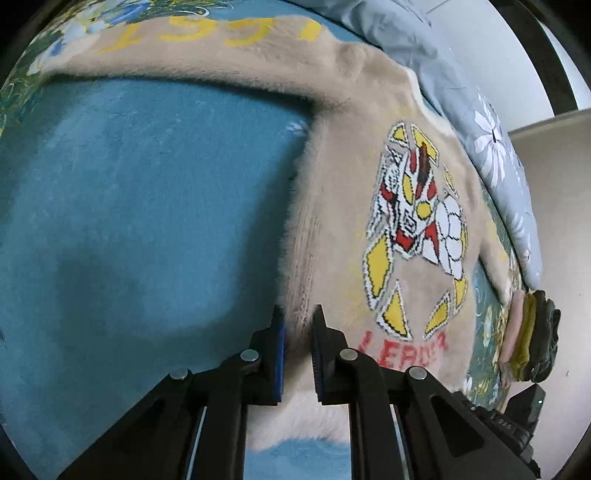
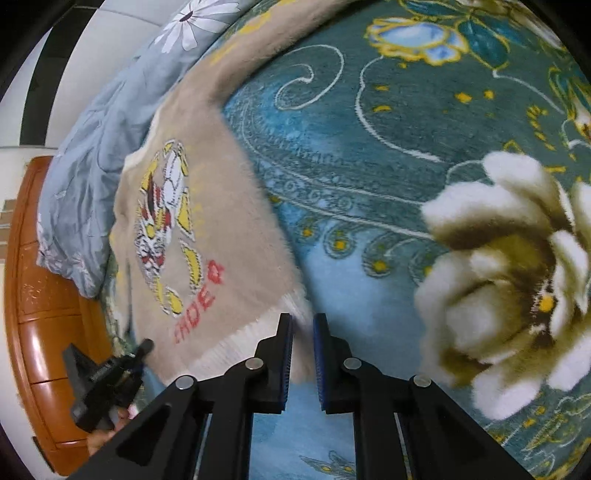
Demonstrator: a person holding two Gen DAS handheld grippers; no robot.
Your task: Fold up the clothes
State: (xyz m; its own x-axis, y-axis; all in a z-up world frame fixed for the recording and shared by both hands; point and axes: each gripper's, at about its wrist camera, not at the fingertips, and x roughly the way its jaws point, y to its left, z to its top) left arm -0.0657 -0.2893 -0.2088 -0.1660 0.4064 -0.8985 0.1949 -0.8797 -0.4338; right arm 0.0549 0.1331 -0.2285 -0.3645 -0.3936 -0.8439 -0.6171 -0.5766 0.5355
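A fuzzy beige sweater [image 1: 343, 229] with a red, yellow and white robot print lies spread on a blue floral blanket [image 1: 129, 206]. One sleeve with yellow numerals [image 1: 207, 33] stretches to the far left. My left gripper [image 1: 298, 317] has its jaws a little apart, with the sweater's bottom corner lying between them. In the right wrist view the sweater [image 2: 207, 221] lies to the left, and my right gripper [image 2: 303, 325] has its jaws a little apart at the sweater's whitish hem corner [image 2: 291, 306]. The left gripper [image 2: 110, 373] shows at lower left there.
A grey floral quilt [image 1: 491, 140] is bunched along the far edge of the bed. A stack of folded clothes [image 1: 532, 336] sits at the right edge. An orange wooden bedframe [image 2: 33, 295] runs along the left. A large white flower pattern [image 2: 517, 280] marks the blanket.
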